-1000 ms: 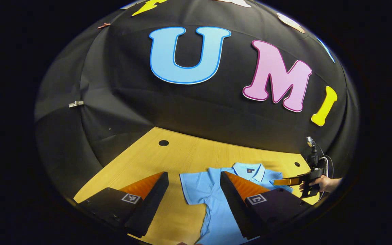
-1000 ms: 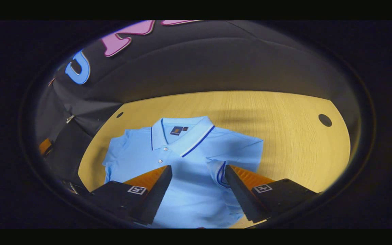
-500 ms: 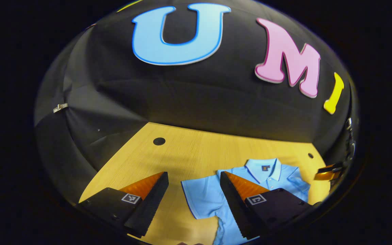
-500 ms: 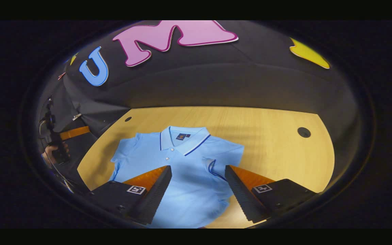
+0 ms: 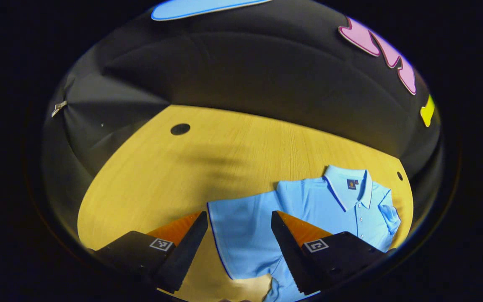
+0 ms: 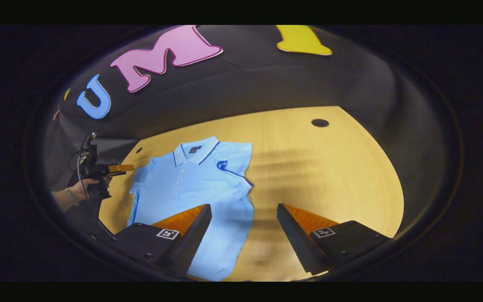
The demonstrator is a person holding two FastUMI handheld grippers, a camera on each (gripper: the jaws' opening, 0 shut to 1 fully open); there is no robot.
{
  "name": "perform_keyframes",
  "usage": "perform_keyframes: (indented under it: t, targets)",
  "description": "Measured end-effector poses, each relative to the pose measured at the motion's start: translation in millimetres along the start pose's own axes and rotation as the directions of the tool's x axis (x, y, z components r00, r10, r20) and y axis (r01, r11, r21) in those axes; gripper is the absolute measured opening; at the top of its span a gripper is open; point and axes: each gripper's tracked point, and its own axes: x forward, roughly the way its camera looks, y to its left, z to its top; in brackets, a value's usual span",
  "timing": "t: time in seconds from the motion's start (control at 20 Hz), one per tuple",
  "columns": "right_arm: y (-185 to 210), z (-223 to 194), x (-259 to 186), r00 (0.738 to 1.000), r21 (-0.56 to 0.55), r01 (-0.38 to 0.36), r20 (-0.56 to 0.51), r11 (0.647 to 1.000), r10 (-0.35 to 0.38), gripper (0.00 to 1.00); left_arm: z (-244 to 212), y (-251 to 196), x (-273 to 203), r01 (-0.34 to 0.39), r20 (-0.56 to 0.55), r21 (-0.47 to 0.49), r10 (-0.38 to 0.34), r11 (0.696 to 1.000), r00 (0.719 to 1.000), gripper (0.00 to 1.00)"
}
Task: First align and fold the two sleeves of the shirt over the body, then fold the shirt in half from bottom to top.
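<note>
Light blue polo shirt of soft cloth lies flat on the yellow wooden table. One sleeve looks folded onto the body already. The other sleeve lies just ahead between the spread fingers of the left claw; it must pinch that next. The right claw is wide open beside the shirt's edge, holding nothing.

We see our right gripper spread wide above the blue shirt lying flat on the tabletop.
</note>
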Motion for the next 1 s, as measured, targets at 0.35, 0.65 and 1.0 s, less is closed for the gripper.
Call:
perform_keyframes:
  t: [0.35, 0.65, 1.0]
  targets:
    - [-20.4, -11.3, -19.1, 0.999, 0.062, 0.043, 0.006, 0.997, -0.044, 0.98, -24.3, 4.7, 23.2, -0.05, -0.096, 0.054, 0.055, 0.997, 0.994, 0.98]
    - [-13.3, -5.6, -14.9, 1.0, 0.106, 0.013, 0.016, 0.994, -0.015, 0.98, -22.6, -11.1, 23.3, 0.001, -0.042, 0.04, 0.001, 0.999, 0.999, 0.12]
    - [-8.1, -3.4, -17.1, 1.0, 0.112, 0.002, 0.027, 0.994, -0.005, 0.98, -9.4, -20.5, 0.9, 0.006, -0.05, -0.077, -0.01, 0.997, 0.999, 0.06]
